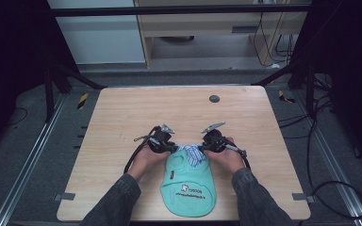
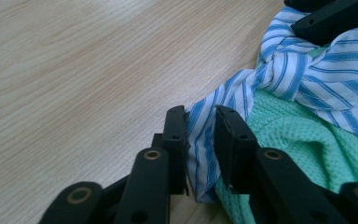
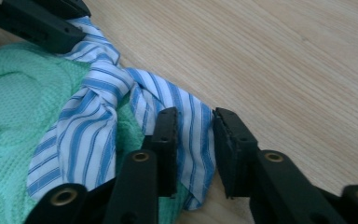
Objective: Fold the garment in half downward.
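Garment [image 1: 188, 186] pinched at its striped collar [image 1: 192, 153] near the surface's [image 1: 122, 113] near edge
Left hand-held gripper [image 2: 200, 122] and right hand-held gripper [image 3: 191, 122] each clamp thin collar fabric; it could slip free when lifted

Wooden table [image 1: 122, 113], dark round disc [image 1: 214, 98] near far edge (cables [image 1: 283, 44] on floor beyond).

From above my side, the high view looked forward and down on the whole desk [image 1: 122, 108]. The two gripper views sat very low and close, each looking along its own tongs. Both shared the striped collar [image 2: 317, 70] and the opposite tongs beyond it.
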`<state>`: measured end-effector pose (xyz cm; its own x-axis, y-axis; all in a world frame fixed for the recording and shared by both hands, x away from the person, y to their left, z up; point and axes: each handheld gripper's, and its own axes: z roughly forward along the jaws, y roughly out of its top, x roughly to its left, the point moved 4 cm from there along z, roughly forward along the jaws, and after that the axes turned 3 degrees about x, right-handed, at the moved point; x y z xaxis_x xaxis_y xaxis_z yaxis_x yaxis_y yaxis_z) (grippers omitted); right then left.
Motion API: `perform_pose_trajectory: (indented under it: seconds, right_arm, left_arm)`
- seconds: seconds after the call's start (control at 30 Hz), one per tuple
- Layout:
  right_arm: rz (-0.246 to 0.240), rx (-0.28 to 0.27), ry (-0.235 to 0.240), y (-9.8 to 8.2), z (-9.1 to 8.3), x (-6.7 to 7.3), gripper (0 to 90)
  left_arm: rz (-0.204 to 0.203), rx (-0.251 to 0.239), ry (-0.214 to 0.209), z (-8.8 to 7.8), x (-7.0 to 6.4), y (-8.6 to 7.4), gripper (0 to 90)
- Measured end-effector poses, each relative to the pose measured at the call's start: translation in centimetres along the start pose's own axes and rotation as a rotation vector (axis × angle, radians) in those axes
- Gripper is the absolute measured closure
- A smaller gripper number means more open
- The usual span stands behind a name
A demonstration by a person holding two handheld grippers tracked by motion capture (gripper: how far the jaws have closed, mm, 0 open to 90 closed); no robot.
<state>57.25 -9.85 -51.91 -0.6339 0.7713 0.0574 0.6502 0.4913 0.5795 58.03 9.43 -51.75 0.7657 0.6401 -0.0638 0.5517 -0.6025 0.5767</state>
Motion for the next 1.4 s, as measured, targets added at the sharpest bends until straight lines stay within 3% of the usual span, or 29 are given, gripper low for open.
perform_pose_trajectory:
  seconds: [0.03, 0.17, 0.2, 0.57, 0.97, 1.4]
  right_arm:
    - [-0.009, 0.006, 0.017, 0.0, 0.0, 0.2, 79.4]
    - [-0.06, 0.014, 0.009, 0.2, -0.1, 0.5, 83.5]
    - [-0.081, 0.015, 0.004, 0.2, -0.2, 0.5, 83.7]
    - [-0.141, -0.028, 0.024, 1.2, -2.9, 1.2, 83.9]
    - [-0.226, -0.059, 0.032, 2.4, -5.8, 2.1, 83.9]
    - [-0.278, -0.049, 0.024, 3.5, -7.5, 2.7, 84.0]
  left_arm:
    - [0.009, 0.003, -0.003, 0.0, -0.1, 0.0, 81.8]
    - [0.016, 0.008, -0.007, -0.1, -0.2, 0.0, 85.9]
    - [0.019, 0.012, -0.008, -0.3, -0.1, 0.0, 86.2]
    - [0.065, -0.034, 0.008, -2.5, -0.5, 0.4, 86.6]
    - [0.088, -0.082, 0.007, -5.2, -0.8, 1.3, 86.6]
    - [0.123, -0.096, 0.031, -7.2, -1.0, 2.3, 86.6]
